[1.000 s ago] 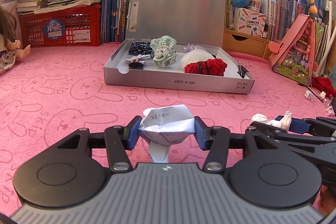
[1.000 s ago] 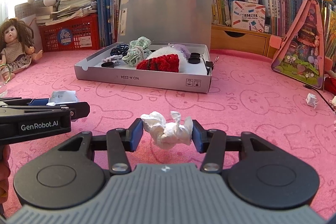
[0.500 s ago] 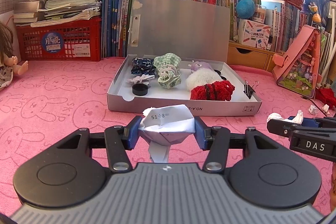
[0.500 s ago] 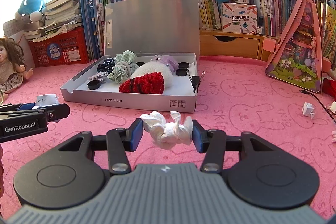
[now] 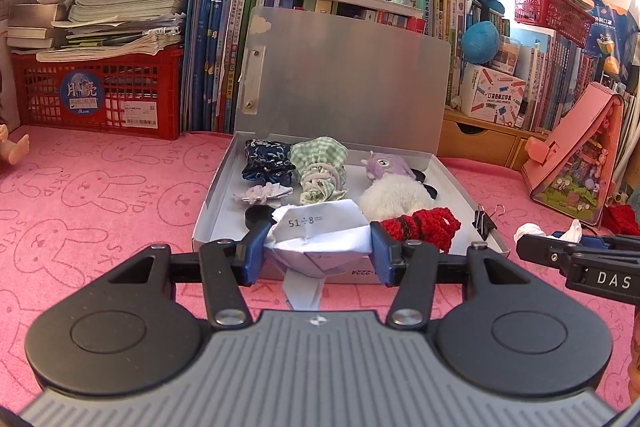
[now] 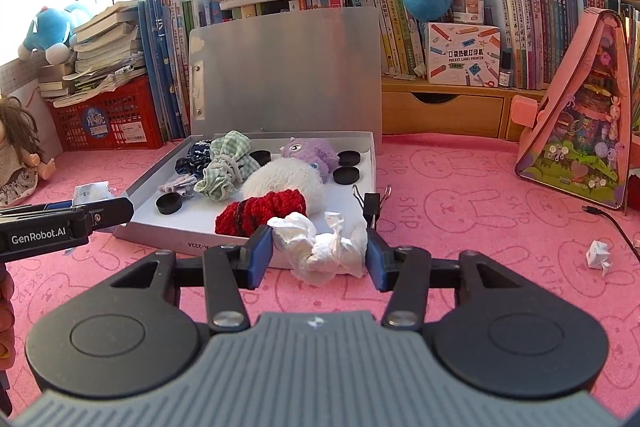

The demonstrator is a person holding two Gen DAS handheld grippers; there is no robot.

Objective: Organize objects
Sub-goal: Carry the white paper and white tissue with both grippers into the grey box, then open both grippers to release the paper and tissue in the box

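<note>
left gripper (image 5: 318, 251): clamps folded paper (image 5: 320, 239) | right gripper (image 6: 320, 253): clamps crumpled tissue (image 6: 320, 247)

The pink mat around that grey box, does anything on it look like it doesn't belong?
Yes. A small crumpled paper scrap lies loose on the pink mat, right of the grey box, near a black cable end. It looks like litter, while the other small things sit inside the box.
</note>
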